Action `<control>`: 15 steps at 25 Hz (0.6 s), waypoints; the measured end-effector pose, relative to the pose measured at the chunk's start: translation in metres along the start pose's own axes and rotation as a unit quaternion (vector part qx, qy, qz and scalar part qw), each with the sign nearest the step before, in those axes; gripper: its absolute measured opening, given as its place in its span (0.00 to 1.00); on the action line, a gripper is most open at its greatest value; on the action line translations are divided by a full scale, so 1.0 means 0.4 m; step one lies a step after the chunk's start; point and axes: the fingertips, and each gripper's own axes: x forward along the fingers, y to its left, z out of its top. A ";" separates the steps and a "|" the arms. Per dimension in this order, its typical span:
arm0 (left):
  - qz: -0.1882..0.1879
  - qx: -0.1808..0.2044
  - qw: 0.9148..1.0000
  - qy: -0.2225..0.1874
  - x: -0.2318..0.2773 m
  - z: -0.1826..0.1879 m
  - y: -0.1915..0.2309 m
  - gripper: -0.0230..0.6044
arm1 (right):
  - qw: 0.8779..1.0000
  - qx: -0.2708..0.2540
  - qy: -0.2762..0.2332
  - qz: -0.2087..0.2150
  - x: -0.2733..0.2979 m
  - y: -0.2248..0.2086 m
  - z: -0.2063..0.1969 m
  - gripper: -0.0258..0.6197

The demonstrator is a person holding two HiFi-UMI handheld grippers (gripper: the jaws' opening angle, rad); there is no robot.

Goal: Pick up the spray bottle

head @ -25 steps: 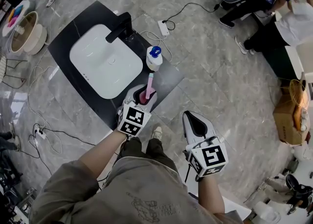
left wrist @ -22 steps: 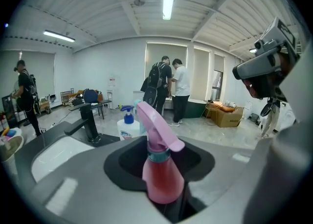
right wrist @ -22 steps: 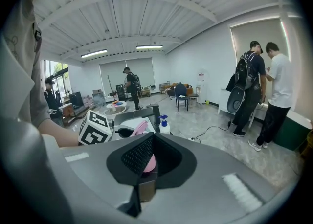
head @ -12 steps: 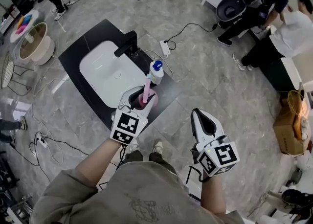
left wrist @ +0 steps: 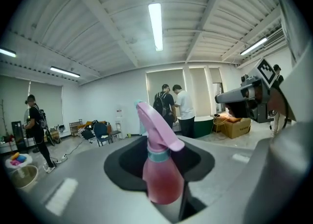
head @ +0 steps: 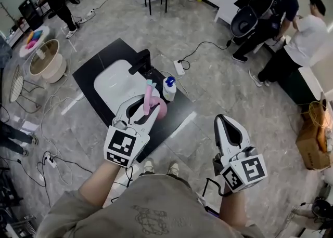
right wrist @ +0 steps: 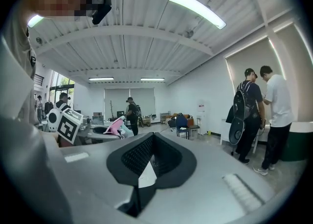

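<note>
Head view gives us the left gripper [head: 147, 108] reaching toward twelve o'clock over the near edge of a black slab [head: 96, 68]. Its jaws are closed on the pink spray bottle [head: 156, 109], gripping the rounded body low down, while the lilac trigger head stands above them and leans toward eleven o'clock. Left gripper view confirms the hold: we see the spray bottle [left wrist: 160, 181] wedged between the two grey jaws of the left gripper [left wrist: 161, 169], its neck and nozzle rising clear of them. From above we cannot tell whether the bottle's base touches the slab.

At one o'clock from the pink bottle, just beside it, stands a white bottle with a blue cap [head: 169, 89]. A white basin [head: 115, 83] lies at ten o'clock, with a black faucet [head: 140, 61] at its far rim.

At four o'clock, well apart, we hold the right gripper [head: 225, 122] over the grey floor. In its own view, the right gripper [right wrist: 146, 169] has its jaws drawn together with nothing between them.
</note>
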 end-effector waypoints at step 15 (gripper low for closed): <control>0.020 0.010 1.000 -0.015 -0.126 0.063 -0.031 0.27 | 0.996 -0.084 0.000 -0.014 -0.065 0.041 -0.008 0.08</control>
